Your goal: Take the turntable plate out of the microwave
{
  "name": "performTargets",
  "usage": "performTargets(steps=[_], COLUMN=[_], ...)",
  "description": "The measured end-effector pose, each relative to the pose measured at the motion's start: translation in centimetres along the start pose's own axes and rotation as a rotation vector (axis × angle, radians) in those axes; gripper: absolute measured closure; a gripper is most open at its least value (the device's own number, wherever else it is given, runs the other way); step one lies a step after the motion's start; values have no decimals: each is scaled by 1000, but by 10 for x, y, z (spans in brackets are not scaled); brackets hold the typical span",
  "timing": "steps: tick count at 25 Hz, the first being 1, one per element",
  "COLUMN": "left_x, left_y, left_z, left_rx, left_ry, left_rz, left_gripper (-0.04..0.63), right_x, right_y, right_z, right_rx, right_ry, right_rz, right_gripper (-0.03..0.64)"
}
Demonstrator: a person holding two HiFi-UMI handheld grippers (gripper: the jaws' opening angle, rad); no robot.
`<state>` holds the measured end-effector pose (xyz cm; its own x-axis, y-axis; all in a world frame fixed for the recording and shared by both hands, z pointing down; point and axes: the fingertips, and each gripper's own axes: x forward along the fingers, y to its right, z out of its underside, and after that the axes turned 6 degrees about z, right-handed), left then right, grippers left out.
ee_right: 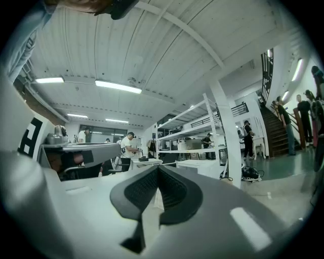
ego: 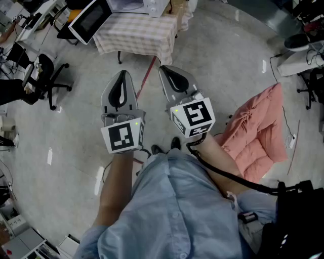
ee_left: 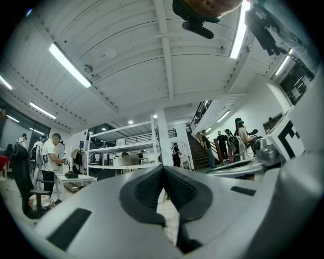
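- Holds two grippers before one table (ego: 135,34): left gripper (ego: 121,75) and right gripper (ego: 164,69), both jaws closed tight, empty.
- Faces one microwave (ego: 151,6) on that table.

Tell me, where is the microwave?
The microwave sits at the top of the head view, left of middle, on the checkered table, its door open to the left.

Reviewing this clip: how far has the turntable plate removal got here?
Done: nothing that shows; no plate is in view. In hand: the left gripper and right gripper are both shut and empty, held over the floor, short of the checked table carrying the microwave. Left: walk up, reach inside, grip the plate and lift it out.
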<state>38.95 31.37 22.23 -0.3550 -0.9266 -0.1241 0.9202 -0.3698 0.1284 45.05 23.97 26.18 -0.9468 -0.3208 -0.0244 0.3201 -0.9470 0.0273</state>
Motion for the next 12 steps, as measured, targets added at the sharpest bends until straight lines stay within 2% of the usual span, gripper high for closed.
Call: performTargets(steps=[12], left_x=[7], left_y=[9], left_z=[2], left_rx=[2], left_ry=[-2], left_rz=[0], left_gripper=[588], right_x=[-1], right_y=[7], right_z=[2], right_rx=[10], right_ry=[6], right_rz=[-4], right_gripper=[617])
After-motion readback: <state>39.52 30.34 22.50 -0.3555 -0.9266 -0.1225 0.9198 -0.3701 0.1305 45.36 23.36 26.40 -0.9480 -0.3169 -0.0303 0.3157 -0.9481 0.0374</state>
